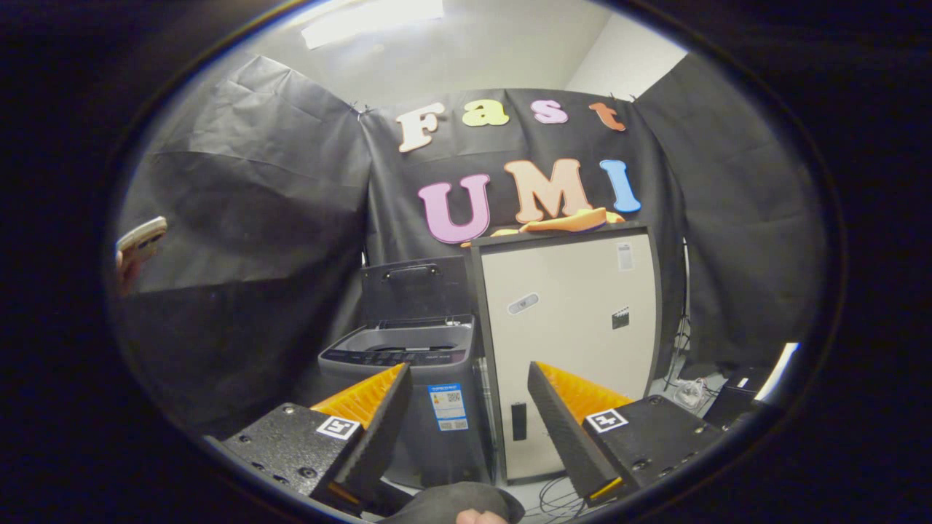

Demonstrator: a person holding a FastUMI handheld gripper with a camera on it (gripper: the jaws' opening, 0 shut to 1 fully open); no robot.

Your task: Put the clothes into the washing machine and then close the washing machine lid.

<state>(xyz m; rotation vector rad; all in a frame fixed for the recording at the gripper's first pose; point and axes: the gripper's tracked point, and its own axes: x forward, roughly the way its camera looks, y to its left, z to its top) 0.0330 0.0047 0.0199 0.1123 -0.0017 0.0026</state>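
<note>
Gripper view, gripper fingers spread wide, boxy washing machine beyond, lid upright

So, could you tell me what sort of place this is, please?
Likely a staged recording booth: black cloth walls, a small grey top-loading washing machine with its lid raised, a tall beige cabinet. The gripper is open.

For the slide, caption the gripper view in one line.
Open gripper faces the washing machine, lid raised, beside a pale cabinet with an orange garment on top.
</note>
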